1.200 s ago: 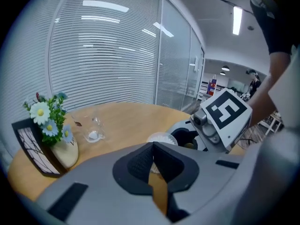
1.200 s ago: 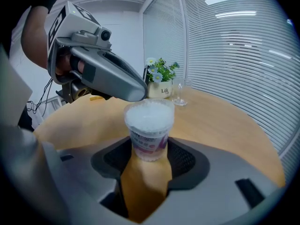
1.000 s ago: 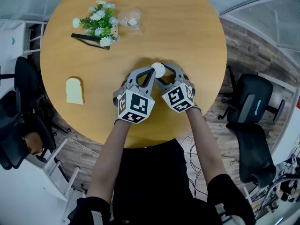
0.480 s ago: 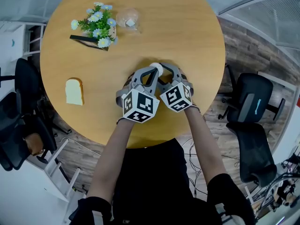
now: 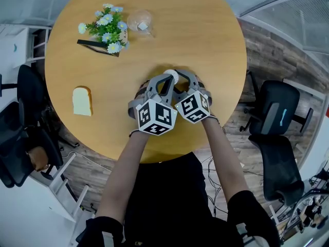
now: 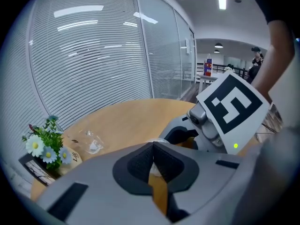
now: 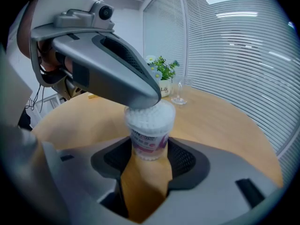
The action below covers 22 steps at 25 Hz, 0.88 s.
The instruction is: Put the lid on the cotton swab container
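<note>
Over wooden table [image 5: 205, 45], right tongs [image 7: 149, 159] grasp cotton swab container [image 7: 150, 128] beneath clenched left tongs [image 6: 153, 157].

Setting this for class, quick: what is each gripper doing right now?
Left gripper: jaws together over the cotton swab container; whether they pinch anything cannot be told.
Right gripper: closed on that container.
</note>
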Tool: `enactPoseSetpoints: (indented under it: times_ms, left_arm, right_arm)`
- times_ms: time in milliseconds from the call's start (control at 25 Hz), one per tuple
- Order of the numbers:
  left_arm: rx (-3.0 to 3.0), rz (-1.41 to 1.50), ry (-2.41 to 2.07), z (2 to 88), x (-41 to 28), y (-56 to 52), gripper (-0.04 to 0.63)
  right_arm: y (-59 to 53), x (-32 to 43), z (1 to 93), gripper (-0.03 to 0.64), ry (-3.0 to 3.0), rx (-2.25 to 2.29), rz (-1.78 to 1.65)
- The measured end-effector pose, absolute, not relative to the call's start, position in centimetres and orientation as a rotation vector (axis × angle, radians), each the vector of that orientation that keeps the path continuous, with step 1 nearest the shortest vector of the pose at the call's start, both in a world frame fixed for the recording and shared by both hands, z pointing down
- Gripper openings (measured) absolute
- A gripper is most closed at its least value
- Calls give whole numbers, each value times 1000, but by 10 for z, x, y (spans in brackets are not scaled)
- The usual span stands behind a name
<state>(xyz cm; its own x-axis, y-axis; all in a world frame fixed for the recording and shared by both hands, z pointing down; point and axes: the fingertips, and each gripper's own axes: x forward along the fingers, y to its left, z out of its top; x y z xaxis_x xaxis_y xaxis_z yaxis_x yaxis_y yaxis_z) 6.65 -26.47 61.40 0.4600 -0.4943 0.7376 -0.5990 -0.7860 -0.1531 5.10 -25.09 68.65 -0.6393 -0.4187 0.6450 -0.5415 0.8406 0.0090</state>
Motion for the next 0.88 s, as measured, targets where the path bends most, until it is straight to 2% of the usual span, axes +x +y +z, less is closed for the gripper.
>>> enactPoseSetpoints:
  times_ms: [880]
  left_arm:
    - [2590, 1102, -1068, 596, 63, -270, 8]
  right_arm:
    - [-249, 51, 690, 273, -2330, 696, 258]
